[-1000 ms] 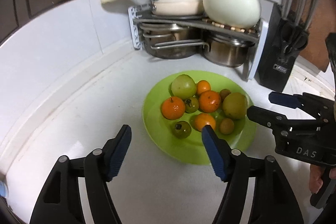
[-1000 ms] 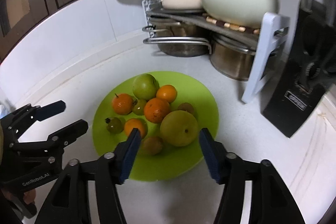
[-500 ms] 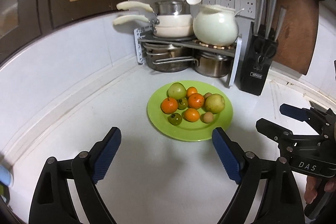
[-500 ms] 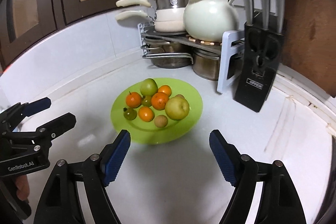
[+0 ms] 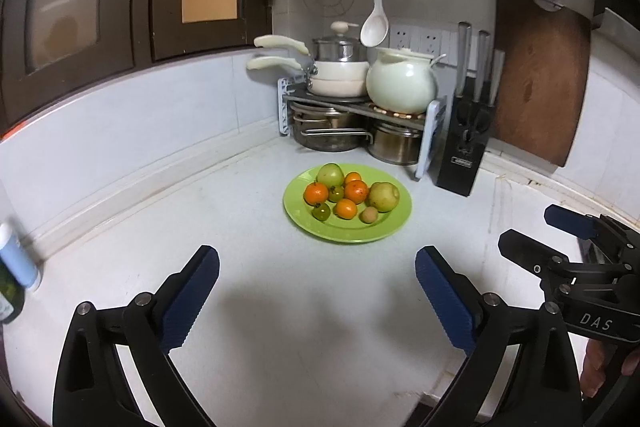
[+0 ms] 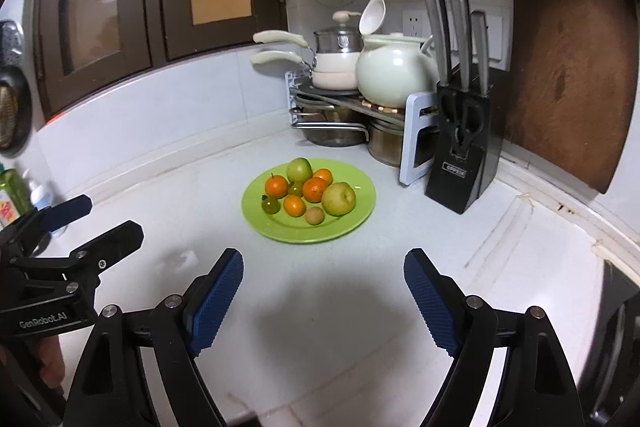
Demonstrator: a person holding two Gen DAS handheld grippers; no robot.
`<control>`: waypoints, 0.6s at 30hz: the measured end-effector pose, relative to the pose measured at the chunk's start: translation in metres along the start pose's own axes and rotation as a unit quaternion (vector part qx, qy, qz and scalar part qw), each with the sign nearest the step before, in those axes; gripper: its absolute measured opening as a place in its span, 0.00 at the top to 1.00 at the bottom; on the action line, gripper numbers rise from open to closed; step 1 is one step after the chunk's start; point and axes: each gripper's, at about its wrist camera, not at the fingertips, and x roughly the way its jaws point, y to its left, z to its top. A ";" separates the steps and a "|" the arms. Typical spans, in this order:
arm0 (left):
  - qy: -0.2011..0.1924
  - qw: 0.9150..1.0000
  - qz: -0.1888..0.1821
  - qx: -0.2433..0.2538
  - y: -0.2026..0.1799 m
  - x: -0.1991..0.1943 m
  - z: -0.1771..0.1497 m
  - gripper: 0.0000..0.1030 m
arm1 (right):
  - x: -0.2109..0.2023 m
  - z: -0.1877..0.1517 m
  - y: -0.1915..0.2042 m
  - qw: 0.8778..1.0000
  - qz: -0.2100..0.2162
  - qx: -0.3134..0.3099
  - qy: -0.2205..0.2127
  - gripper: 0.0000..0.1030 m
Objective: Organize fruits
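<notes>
A green plate [image 5: 394, 223] [image 6: 360, 211] sits on the white counter near the corner. It holds several fruits: oranges [image 5: 316, 193] [image 6: 277, 185], a green apple [image 5: 330, 174] [image 6: 299, 169], a yellow-green pear [image 5: 383, 195] [image 6: 338, 198], small green fruits [image 5: 321, 211] and a small brown fruit [image 5: 368, 215] [image 6: 314, 215]. My left gripper [image 5: 317, 285] is open and empty, well short of the plate. My right gripper [image 6: 323, 281] is open and empty, also short of the plate. Each gripper shows at the side of the other's view.
A pot rack [image 5: 352, 103] with pans and a white pot [image 5: 401, 83] stands in the corner. A black knife block [image 5: 464, 151] and a wooden cutting board [image 5: 538, 75] stand at right. Bottles [image 5: 14, 259] stand at the left wall.
Both grippers have pulled back from the plate and risen, so the plate now looks smaller and farther. Both stay open and empty.
</notes>
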 end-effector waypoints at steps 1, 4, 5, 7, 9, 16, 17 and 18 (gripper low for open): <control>-0.002 1.000 0.001 0.000 -0.002 -0.006 -0.002 0.00 | -0.005 -0.002 0.000 1.000 0.000 0.000 -0.002 0.17; -0.010 1.000 0.009 0.003 -0.008 -0.025 -0.009 0.00 | -0.024 -0.010 -0.001 1.000 0.001 0.000 -0.010 0.16; -0.013 1.000 0.012 0.004 -0.011 -0.032 -0.011 0.00 | -0.032 -0.012 -0.002 1.000 0.002 0.000 -0.013 0.16; -0.015 1.000 0.013 0.004 -0.013 -0.041 -0.016 0.00 | -0.044 -0.017 -0.003 1.000 0.002 0.001 -0.017 0.15; -0.017 1.000 0.014 0.004 -0.017 -0.052 -0.020 0.00 | -0.053 -0.021 -0.004 1.000 0.003 0.000 -0.019 0.14; -0.021 0.999 0.029 0.003 -0.027 -0.081 -0.034 0.00 | -0.083 -0.036 -0.005 1.000 0.008 -0.002 -0.023 0.13; -0.023 0.999 0.031 0.004 -0.028 -0.085 -0.036 0.00 | -0.088 -0.038 -0.005 1.000 0.008 -0.003 -0.023 0.13; -0.025 0.999 0.033 0.005 -0.030 -0.088 -0.037 0.00 | -0.090 -0.040 -0.005 1.000 0.008 -0.005 -0.023 0.13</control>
